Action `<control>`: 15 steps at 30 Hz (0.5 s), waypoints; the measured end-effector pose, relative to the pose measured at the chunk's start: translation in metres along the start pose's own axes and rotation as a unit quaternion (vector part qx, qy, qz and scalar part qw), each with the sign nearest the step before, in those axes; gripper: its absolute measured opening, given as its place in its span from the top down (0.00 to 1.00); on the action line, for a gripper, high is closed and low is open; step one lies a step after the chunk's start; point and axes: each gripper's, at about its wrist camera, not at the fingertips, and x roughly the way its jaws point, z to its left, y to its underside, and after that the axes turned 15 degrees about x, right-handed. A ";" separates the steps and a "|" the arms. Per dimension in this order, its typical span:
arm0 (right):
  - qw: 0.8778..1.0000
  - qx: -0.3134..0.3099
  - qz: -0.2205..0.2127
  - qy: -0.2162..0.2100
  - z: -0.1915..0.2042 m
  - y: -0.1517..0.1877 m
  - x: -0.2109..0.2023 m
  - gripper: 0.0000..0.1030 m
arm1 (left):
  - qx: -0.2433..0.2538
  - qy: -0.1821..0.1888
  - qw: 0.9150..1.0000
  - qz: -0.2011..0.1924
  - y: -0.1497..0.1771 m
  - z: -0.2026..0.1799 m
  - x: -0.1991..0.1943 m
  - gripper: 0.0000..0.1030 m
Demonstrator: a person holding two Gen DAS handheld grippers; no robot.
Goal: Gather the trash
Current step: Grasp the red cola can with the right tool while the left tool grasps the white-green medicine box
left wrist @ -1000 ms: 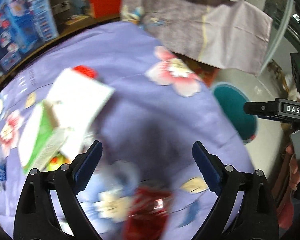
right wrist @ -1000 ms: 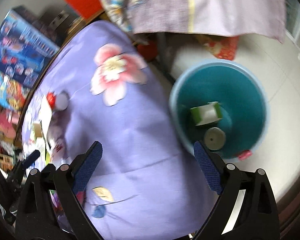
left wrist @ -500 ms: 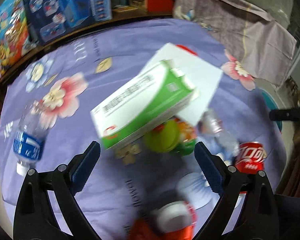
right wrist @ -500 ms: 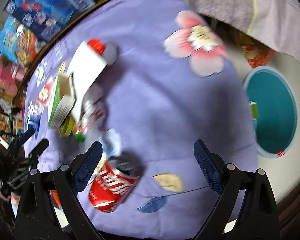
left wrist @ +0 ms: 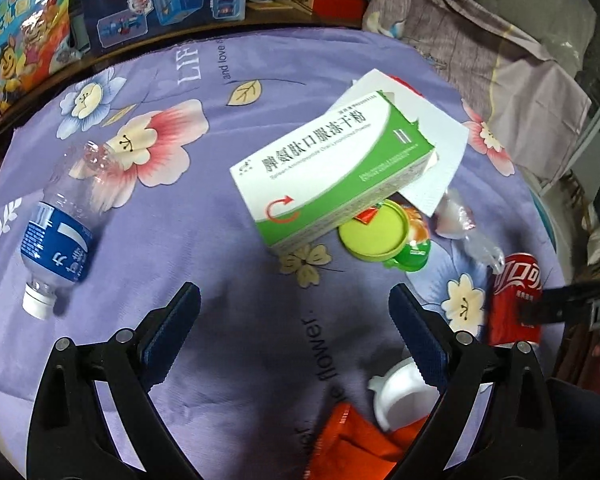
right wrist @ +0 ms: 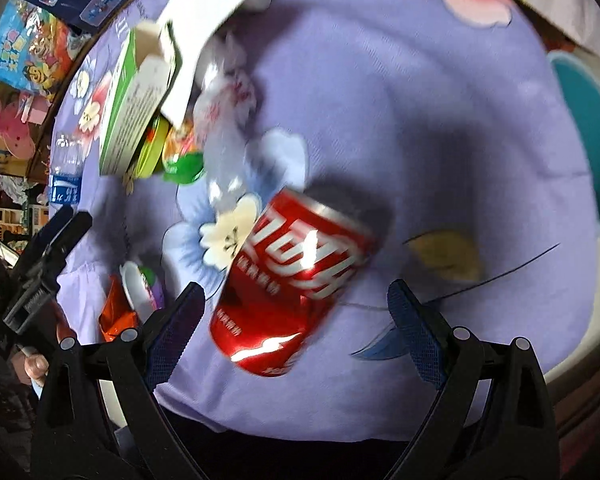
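In the left wrist view, the left gripper is held with its jaws wide and nothing between them, above a purple flowered tablecloth on which the trash is scattered: a green-and-white cardboard medicine box is propped over a white paper sheet and a round yellow-green plastic lid, a clear plastic water bottle with a blue label lies well apart at the left, and a red aluminium soda can lies at the right, close to a white plastic cup and an orange foil wrapper. In the right wrist view, the right gripper is likewise spread wide and empty, and the red can is seen on its side, framed between the two fingers but not yet touched; a teal plastic bin stands beyond the table edge at the right. The step in hand is judged to be the approach to the can. For the next move, the fingers would need to be lowered around the can's body and closed before it is carried to the bin.
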 end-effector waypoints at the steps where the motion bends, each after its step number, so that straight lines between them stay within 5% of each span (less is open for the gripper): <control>1: 1.000 0.001 -0.001 0.001 0.002 0.003 0.005 0.14 | 0.000 0.000 1.000 0.000 0.000 0.003 -0.001 0.08; 4: 1.000 -0.009 -0.010 0.013 0.008 0.007 0.013 0.14 | 0.007 0.001 1.000 -0.003 -0.001 0.011 -0.001 0.08; 6: 0.999 -0.027 -0.023 0.019 0.015 0.008 0.016 0.31 | 0.013 0.001 1.000 -0.005 -0.003 0.016 -0.001 0.08; 15: 0.996 -0.005 -0.082 0.019 0.013 -0.029 -0.015 0.38 | 0.116 0.021 0.993 -0.018 -0.041 0.020 0.018 0.08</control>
